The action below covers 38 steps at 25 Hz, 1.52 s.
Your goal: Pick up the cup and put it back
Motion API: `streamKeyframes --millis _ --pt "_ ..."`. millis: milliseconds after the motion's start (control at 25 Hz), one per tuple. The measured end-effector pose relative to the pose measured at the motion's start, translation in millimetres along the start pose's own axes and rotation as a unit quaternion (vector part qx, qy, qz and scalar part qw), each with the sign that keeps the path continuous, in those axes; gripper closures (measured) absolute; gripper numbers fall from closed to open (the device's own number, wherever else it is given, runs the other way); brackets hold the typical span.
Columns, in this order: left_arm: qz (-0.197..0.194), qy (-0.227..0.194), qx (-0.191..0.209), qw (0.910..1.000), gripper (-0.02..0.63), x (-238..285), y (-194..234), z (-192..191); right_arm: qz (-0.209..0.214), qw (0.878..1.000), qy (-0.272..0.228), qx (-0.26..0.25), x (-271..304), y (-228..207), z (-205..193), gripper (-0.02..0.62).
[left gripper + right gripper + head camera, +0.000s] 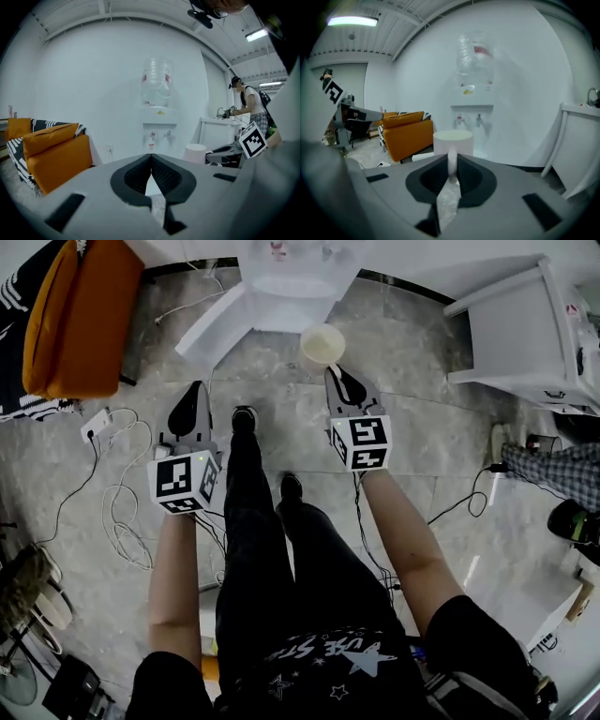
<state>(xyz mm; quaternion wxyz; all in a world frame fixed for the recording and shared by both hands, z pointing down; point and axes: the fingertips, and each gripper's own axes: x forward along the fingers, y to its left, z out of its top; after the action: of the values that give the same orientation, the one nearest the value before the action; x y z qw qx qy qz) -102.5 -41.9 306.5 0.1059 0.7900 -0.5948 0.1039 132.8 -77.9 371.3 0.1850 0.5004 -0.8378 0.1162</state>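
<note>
In front of the water dispenser (291,277), we carry the cup (322,344) in the right gripper (337,376). Its jaws are clamped on the cup's handle (452,161), so the mouth faces up and the body hangs ahead of the tips, above the floor (422,362). The left gripper (195,390) is pressed together on nothing and held alongside, probably just out of the way. No surface lies under the cup; we judge it bound for the dispenser. Grey marbled tiles, loose cables (122,512), an orange sofa (84,315) at left and a white table (525,324) at right make up the room.
</note>
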Motion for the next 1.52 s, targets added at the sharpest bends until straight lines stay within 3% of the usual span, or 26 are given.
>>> streamKeyframes --millis 400,560,800,1040,1520 --pt "-0.030 0.025 -0.019 0.9991 0.597 177 58 -172 -0.050 0.997 0.033 0.046 216 -55 -162 0.553" --pt "-0.056 0.028 -0.016 0.9979 0.597 242 68 -220 -0.076 0.995 0.043 0.058 298 -87 -215 0.552" --pt "-0.083 0.020 -0.014 0.9962 0.597 312 79 -266 -0.083 0.994 0.059 0.029 411 -113 -264 0.552" --pt "-0.105 0.006 -0.016 0.9944 0.597 359 88 -301 -0.091 0.994 0.062 0.010 489 -134 -289 0.552" --pt "-0.119 0.002 -0.017 0.9927 0.597 388 91 -323 -0.108 0.993 0.036 0.032 527 -144 -309 0.546"
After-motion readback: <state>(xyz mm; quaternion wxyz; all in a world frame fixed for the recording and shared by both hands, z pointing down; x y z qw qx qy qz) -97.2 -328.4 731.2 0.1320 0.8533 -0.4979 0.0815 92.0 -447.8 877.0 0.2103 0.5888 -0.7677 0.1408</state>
